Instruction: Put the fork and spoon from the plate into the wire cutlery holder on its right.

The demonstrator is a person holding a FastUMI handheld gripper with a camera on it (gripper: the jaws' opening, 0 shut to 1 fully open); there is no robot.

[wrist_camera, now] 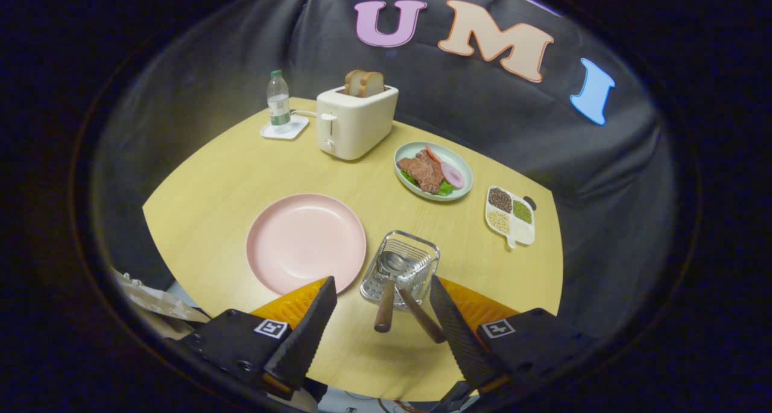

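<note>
A white toaster (pixel 356 121) stands toward the far side of the round wooden table (pixel 229 178), with two slices of bread (pixel 364 83) upright in its slots. Just left of the toaster, a small water bottle (pixel 278 99) with a green cap stands on a white square coaster (pixel 285 128). Right of the toaster and a little nearer lies a pale green dish (pixel 433 170) of meat, greens and sliced onion. Further right of that dish sits a white divided tray (pixel 511 215) holding three kinds of beans or grains.
</note>
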